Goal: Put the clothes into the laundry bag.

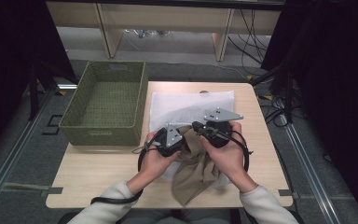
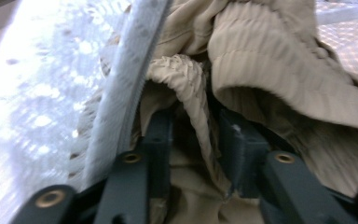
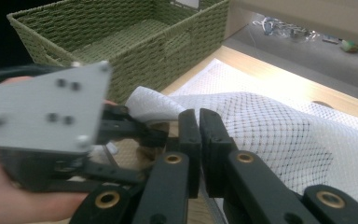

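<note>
Garment (image 2: 261,65), beige and ribbed, sits at the white mesh laundry bag (image 1: 191,106) mouth: left gripper (image 2: 193,140) jaws half-open astride a fold, right gripper (image 3: 199,135) jaws pinching the bag's edge just beside.

Beige ribbed cloth (image 1: 196,168), white netted mesh bag (image 1: 177,107), olive woven basket (image 1: 103,98).

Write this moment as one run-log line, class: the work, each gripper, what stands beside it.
Work: beige garment going into white mesh bag | left gripper: open around garment fold | right gripper: shut on bag edge | green basket: left of bag
</note>
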The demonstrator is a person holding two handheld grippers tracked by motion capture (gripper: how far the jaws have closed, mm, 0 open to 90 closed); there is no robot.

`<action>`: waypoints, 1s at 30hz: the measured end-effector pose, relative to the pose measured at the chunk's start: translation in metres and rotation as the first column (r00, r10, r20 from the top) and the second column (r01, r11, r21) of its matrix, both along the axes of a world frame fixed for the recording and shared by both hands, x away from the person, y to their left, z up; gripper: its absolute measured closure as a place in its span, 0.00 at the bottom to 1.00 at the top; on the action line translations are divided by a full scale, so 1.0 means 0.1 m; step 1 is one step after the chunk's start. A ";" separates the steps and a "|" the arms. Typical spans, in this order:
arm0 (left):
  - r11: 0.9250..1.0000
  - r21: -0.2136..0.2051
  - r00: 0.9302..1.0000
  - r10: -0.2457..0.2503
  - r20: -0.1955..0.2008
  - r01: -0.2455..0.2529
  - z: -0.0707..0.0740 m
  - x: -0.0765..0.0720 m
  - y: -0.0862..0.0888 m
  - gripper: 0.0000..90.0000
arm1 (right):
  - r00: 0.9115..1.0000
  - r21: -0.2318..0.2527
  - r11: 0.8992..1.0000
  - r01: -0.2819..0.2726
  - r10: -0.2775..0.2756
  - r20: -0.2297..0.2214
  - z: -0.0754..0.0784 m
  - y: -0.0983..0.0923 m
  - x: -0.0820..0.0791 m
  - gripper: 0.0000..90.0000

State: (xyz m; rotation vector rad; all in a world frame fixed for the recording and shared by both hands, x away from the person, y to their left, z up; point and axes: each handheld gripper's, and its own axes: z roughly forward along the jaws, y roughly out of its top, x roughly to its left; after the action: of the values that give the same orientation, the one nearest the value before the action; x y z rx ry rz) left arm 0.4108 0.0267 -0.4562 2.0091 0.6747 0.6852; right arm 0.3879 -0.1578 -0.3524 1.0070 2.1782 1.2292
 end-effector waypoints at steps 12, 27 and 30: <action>0.994 -0.049 0.990 -0.098 -0.100 0.094 -0.02 -0.49 0.32 0.54 | 1.000 -0.005 1.000 0.003 -0.003 0.000 0.01 0.01 -0.01 0.99; 0.950 0.052 0.921 -0.284 -0.266 0.308 -0.30 -0.68 -0.03 0.42 | 1.000 -0.022 1.000 -0.005 0.004 -0.004 0.00 0.01 -0.01 0.99; 0.943 0.083 0.916 -0.290 -0.277 0.323 -0.37 -0.68 -0.11 0.43 | 1.000 -0.014 1.000 -0.005 0.005 -0.013 0.00 0.03 -0.02 0.99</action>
State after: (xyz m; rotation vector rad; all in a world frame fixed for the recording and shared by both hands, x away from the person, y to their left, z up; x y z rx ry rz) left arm 0.3433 0.0158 -0.4927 2.2840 0.4558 0.2833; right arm 0.3861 -0.1552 -0.3528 1.0073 2.1977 1.2115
